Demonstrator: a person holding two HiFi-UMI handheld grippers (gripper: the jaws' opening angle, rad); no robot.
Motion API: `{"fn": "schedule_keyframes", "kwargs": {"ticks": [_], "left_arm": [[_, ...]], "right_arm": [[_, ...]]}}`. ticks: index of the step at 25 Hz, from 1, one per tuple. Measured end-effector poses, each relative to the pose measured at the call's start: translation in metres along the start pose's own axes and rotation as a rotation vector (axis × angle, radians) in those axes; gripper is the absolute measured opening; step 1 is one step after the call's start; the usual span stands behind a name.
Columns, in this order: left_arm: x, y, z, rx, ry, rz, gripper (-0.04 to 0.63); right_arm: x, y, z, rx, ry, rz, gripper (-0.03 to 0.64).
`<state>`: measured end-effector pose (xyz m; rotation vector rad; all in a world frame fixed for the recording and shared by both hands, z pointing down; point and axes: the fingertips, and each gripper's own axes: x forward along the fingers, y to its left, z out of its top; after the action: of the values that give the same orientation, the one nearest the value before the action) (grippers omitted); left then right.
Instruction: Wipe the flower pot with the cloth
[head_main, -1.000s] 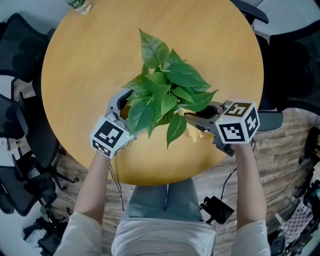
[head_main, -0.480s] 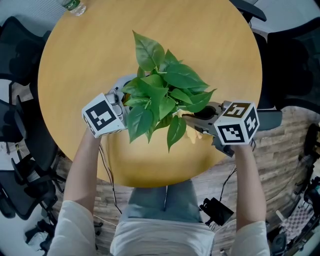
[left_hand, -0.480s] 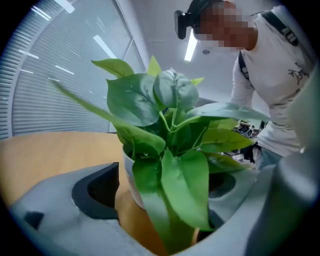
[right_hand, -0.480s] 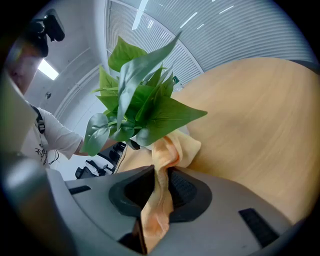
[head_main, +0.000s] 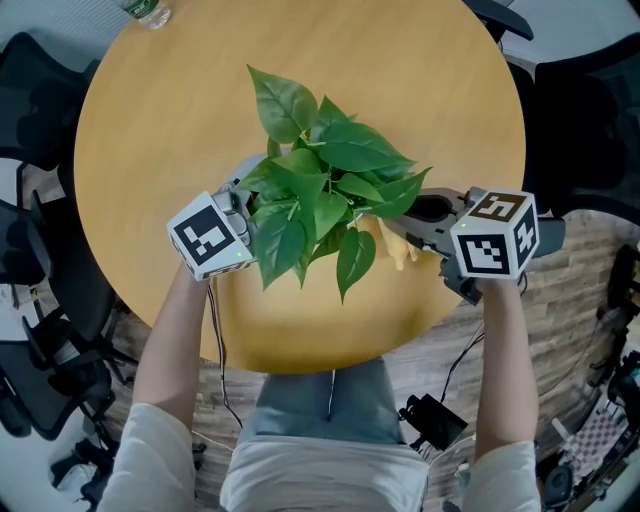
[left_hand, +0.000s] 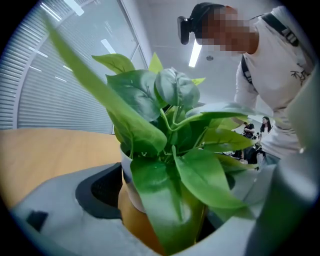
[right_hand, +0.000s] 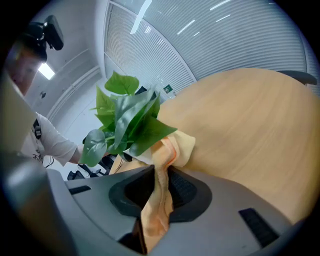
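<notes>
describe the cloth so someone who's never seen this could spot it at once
Start at the round wooden table and find the leafy potted plant on it. At the plant's right, the right gripper pinches a cloth. It's the only soft, yellow-orange thing among green leaves.

Head view looks steeply down; both gripper views closely face the plant (head_main: 325, 190).

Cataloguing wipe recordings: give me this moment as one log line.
left gripper: jaws have just been opening, flower pot between | right gripper: jaws shut on cloth, its end at pot's side
</notes>
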<state>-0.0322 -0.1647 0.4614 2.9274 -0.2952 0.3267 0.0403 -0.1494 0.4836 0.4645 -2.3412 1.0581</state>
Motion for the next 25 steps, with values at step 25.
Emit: {"fn": "schedule_keyframes", "kwargs": {"ticks": [25], "left_arm": [[0.0,-0.011,-0.006,-0.085,0.025,0.296,0.47]], "right_arm": [[0.014,0.029,-0.013,-0.083,0.039,0.033,0.072]]}}
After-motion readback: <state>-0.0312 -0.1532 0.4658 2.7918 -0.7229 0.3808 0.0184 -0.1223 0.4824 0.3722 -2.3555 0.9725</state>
